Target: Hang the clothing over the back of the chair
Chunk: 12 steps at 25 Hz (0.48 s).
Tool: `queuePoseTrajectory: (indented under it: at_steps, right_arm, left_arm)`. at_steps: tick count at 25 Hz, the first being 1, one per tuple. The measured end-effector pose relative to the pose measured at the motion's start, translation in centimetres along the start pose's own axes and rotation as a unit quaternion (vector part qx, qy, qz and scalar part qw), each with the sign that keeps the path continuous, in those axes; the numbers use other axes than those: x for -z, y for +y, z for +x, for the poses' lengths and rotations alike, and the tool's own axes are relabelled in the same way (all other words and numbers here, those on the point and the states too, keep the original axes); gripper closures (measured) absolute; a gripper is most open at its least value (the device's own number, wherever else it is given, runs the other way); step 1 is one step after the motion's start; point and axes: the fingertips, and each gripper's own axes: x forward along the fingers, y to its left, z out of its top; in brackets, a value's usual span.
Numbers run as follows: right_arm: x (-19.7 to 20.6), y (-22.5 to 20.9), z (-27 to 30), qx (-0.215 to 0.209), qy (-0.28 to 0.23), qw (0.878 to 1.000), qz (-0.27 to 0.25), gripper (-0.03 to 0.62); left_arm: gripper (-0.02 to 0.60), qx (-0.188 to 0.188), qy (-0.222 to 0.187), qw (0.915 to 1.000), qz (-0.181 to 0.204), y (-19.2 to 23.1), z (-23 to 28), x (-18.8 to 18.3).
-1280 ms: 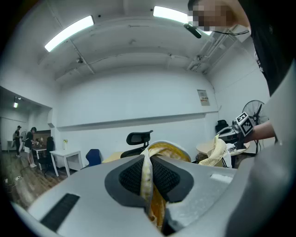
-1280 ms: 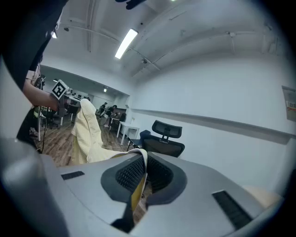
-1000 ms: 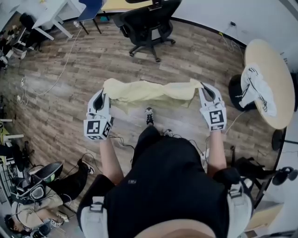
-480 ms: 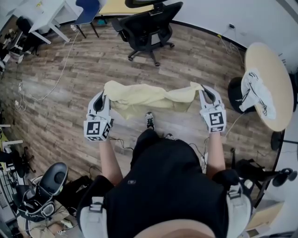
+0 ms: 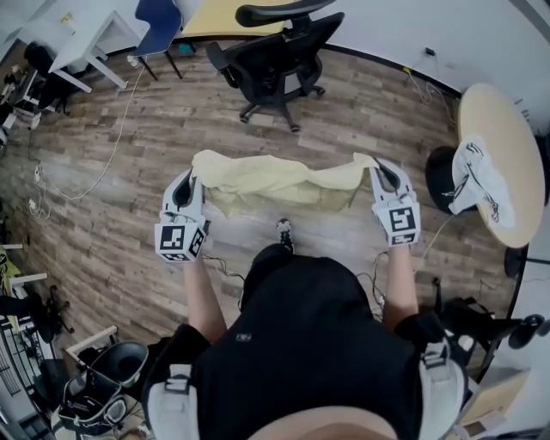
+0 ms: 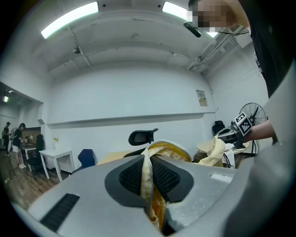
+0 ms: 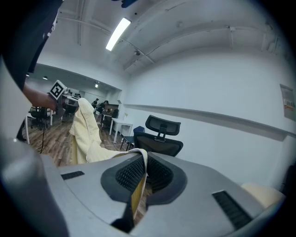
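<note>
A pale yellow garment (image 5: pixel 275 179) hangs stretched between my two grippers at chest height in the head view. My left gripper (image 5: pixel 191 168) is shut on its left corner, and the yellow cloth (image 6: pixel 149 178) shows pinched between the jaws in the left gripper view. My right gripper (image 5: pixel 376 167) is shut on the right corner, with a fold of cloth (image 7: pixel 138 178) clamped between its pads. The black office chair (image 5: pixel 279 53) stands ahead, beyond the garment, its back and headrest (image 7: pixel 163 126) facing me. It also shows past the left jaws as the chair's headrest (image 6: pixel 142 136).
A round wooden table (image 5: pixel 498 159) with white cloth (image 5: pixel 479 178) on it stands at the right. A white desk (image 5: pixel 82 39) and a blue chair (image 5: pixel 163 21) are at the far left. Cables (image 5: pixel 103 129) trail over the wood floor. Another black chair (image 5: pixel 103 391) sits behind me on the left.
Both grippers and the stretched garment have moved forward towards the black office chair, which now sits closer in the head view. The grip on both corners is unchanged.
</note>
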Motion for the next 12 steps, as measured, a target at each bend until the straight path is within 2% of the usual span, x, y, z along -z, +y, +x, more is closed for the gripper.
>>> queuePoseTrajectory:
  at_steps: [3, 12]
  right_arm:
    - [-0.6, -0.2, 1.6, 0.005, -0.005, 1.000, 0.011, 0.592]
    - [-2.1, -0.2, 5.1, 0.016, 0.005, 1.000, -0.003, 0.592]
  left_arm:
    - [0.555, 0.013, -0.003, 0.9999, 0.004, 0.9, 1.7, -0.3]
    - [0.555, 0.034, -0.011, 0.9993, -0.008, 4.1, 5.5, -0.1]
